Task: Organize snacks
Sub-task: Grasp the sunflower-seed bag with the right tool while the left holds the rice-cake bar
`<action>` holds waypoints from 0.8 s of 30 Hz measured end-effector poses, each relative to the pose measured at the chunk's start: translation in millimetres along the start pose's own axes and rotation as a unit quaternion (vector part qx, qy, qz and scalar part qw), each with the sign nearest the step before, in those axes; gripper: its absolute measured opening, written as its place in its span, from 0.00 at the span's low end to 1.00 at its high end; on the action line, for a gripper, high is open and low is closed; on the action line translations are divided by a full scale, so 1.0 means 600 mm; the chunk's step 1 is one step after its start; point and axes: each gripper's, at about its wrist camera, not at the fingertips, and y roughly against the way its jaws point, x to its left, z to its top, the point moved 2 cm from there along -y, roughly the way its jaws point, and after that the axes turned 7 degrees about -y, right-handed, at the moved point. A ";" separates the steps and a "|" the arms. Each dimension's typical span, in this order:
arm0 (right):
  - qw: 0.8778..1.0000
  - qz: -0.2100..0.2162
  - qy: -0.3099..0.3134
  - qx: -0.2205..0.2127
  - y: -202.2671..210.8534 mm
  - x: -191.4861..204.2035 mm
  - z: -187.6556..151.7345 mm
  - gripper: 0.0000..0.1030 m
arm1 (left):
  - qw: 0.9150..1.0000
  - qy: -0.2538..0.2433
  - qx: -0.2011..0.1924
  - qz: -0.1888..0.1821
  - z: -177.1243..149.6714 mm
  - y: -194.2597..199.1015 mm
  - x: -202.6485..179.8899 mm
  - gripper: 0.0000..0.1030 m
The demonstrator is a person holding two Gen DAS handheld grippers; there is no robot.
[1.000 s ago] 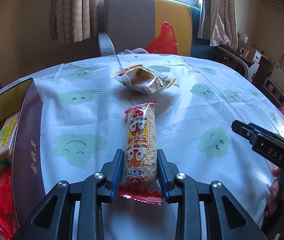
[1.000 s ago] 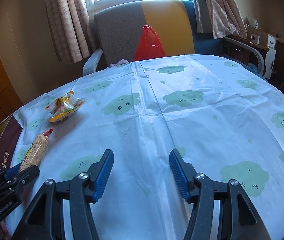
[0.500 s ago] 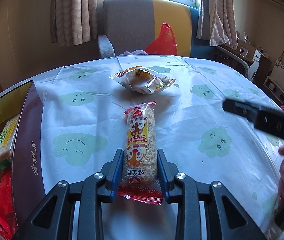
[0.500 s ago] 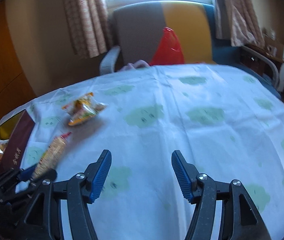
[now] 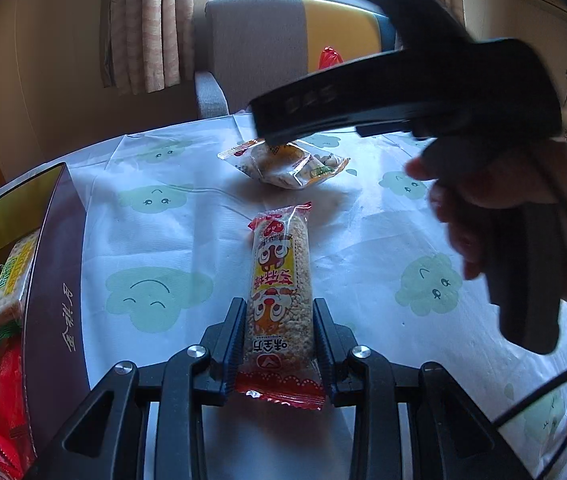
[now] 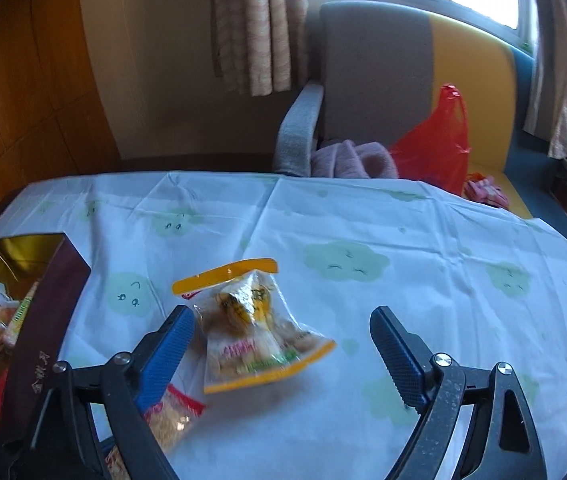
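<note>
My left gripper (image 5: 279,332) is shut on a long rice-cracker bar in a red and yellow wrapper (image 5: 279,280), which lies on the tablecloth; its far end also shows in the right wrist view (image 6: 167,420). A clear snack bag with yellow edges (image 6: 251,328) lies farther back and also shows in the left wrist view (image 5: 287,164). My right gripper (image 6: 283,348) is open and hovers just above that bag, its fingers on either side. It crosses the left wrist view as a dark body (image 5: 423,92). A dark maroon box (image 5: 51,280) with several snacks stands at the left.
The table has a white cloth with green cloud faces (image 6: 423,280). An armchair (image 6: 375,80) with a red plastic bag (image 6: 439,140) stands behind the table. The box's gold inside (image 6: 15,256) shows at the left edge.
My right gripper has swung left across the table and now hovers over the yellow-edged bag. My left gripper has stayed shut on the bar.
</note>
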 end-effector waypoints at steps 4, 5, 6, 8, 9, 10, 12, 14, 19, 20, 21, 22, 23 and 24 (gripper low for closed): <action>0.999 -0.008 0.034 0.018 -0.043 0.019 0.000 0.85 | 1.000 -0.001 0.000 0.001 0.001 -0.001 -0.002 0.32; 0.999 -0.009 0.039 0.024 -0.050 0.020 -0.002 0.83 | 1.000 -0.001 -0.001 0.001 0.001 -0.001 -0.002 0.32; 0.999 -0.005 0.042 0.030 -0.057 0.021 -0.004 0.75 | 1.000 -0.002 -0.001 0.001 0.001 -0.002 -0.002 0.32; 0.998 0.010 0.039 0.043 -0.067 0.022 -0.008 0.60 | 1.000 -0.002 -0.001 0.001 0.002 -0.002 -0.002 0.32; 0.998 0.024 0.034 0.048 -0.069 0.021 -0.012 0.50 | 1.000 -0.002 -0.001 0.001 0.002 -0.002 -0.001 0.32; 0.998 0.033 0.028 0.049 -0.068 0.020 -0.016 0.42 | 1.000 -0.002 -0.001 0.001 0.002 -0.002 -0.001 0.32; 0.998 0.043 0.017 0.041 -0.062 0.016 -0.023 0.40 | 1.000 -0.002 -0.001 0.001 0.001 -0.003 -0.001 0.32; 0.998 0.042 0.012 0.035 -0.052 0.010 -0.030 0.39 | 1.000 -0.002 -0.001 0.001 0.001 -0.004 -0.001 0.32; 0.999 0.030 -0.013 0.032 -0.024 -0.022 -0.052 0.38 | 1.000 -0.002 -0.001 0.001 0.001 -0.005 0.000 0.32; 0.999 0.027 -0.020 0.033 -0.018 -0.031 -0.057 0.38 | 1.000 -0.002 -0.001 0.001 0.000 -0.005 0.000 0.32; 0.999 0.023 -0.026 0.033 -0.012 -0.040 -0.063 0.38 | 1.000 -0.002 -0.001 0.001 0.000 -0.005 0.000 0.32; 0.999 0.018 -0.031 0.033 -0.006 -0.048 -0.067 0.38 | 1.000 -0.002 -0.001 0.001 0.000 -0.005 0.000 0.32; 0.999 0.011 -0.037 0.032 0.003 -0.057 -0.075 0.38 | 1.000 -0.002 -0.001 0.001 0.000 -0.005 0.000 0.33; 0.999 0.005 -0.040 0.031 0.009 -0.064 -0.081 0.38 | 1.000 -0.002 -0.001 0.001 0.000 -0.005 0.000 0.33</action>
